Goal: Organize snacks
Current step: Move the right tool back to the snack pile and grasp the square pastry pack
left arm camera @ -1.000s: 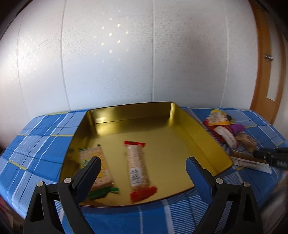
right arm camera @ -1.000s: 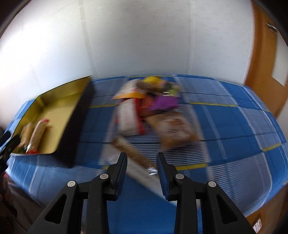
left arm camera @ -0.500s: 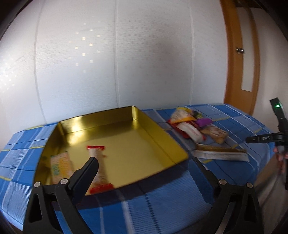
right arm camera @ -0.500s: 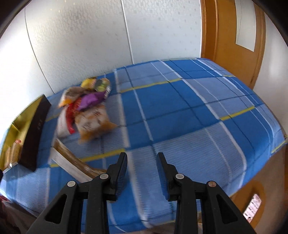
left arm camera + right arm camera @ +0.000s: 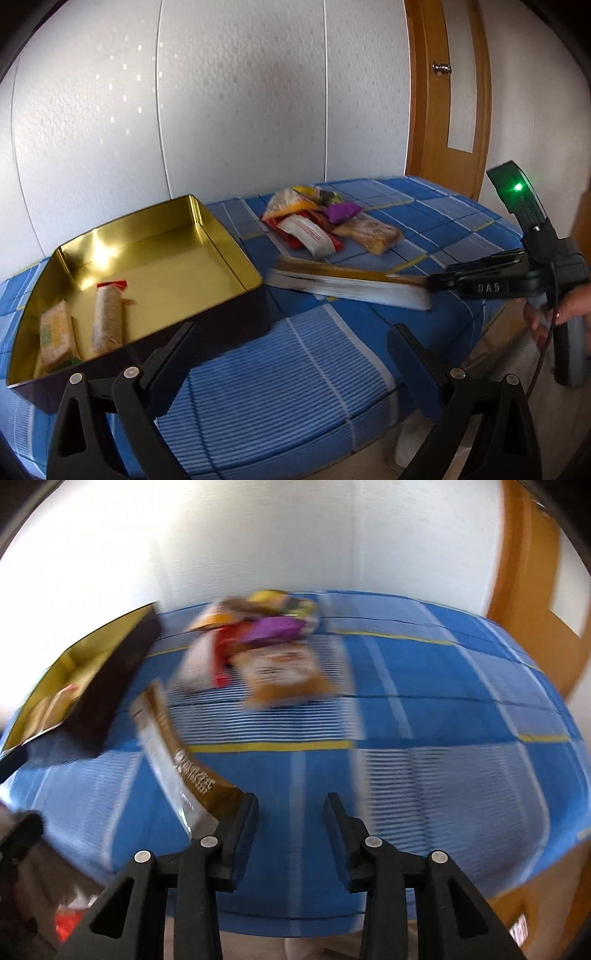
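The long brown-and-white packet [image 5: 173, 753] lies flat on the blue checked surface [image 5: 424, 709], just right of the gold tin [image 5: 147, 258]. Its long axis runs from the tin's near corner toward the right gripper [image 5: 290, 812], whose narrow jaws are opening with nothing between them; the packet's near end sits just left of them. The left gripper [image 5: 291, 350] hovers farther off, jaws wide and empty. Print on the packet is blurred; "DAS" shows on the right gripper.
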`<state>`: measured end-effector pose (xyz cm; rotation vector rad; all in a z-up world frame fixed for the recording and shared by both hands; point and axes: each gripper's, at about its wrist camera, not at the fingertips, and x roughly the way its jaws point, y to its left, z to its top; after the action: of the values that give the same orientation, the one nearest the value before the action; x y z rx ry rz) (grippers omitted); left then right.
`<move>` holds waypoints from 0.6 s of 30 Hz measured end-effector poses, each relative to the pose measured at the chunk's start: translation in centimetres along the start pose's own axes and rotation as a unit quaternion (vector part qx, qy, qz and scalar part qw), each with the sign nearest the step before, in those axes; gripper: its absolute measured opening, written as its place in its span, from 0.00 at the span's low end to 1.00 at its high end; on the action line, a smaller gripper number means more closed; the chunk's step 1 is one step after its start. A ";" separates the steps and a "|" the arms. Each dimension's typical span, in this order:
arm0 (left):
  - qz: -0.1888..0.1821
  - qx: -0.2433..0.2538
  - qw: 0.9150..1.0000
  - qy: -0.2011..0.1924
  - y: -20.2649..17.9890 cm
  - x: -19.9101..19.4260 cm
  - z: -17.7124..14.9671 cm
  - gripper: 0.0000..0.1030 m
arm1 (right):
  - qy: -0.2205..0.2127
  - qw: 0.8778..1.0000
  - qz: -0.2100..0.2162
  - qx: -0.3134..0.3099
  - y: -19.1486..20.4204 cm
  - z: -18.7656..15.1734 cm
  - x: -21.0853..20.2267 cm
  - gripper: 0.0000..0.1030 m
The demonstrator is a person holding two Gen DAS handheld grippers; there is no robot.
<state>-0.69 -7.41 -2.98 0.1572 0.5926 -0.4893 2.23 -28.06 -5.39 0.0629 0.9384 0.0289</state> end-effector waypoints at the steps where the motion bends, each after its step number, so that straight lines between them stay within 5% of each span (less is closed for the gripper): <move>1: -0.001 -0.001 1.000 0.004 -0.3 0.1 0.0 0.98 | -0.002 1.000 0.001 -0.005 0.3 0.0 0.0 0.36; 8: -0.011 -0.042 0.998 0.037 -1.6 1.1 0.2 0.98 | -0.055 0.995 0.027 0.083 -3.8 1.3 -1.2 0.38; 14: -0.002 -0.058 0.996 0.071 -3.2 2.4 -0.1 0.98 | -0.065 0.994 0.017 0.092 -5.2 4.1 -0.1 0.40; 18: 0.002 -0.076 0.993 0.085 -3.3 2.9 -0.2 0.98 | -0.057 0.996 0.036 0.064 -5.4 6.2 1.4 0.69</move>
<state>-0.31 -11.40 -4.79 0.0560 0.7936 -0.4286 7.98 -33.59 -3.20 0.2145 0.8229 0.0314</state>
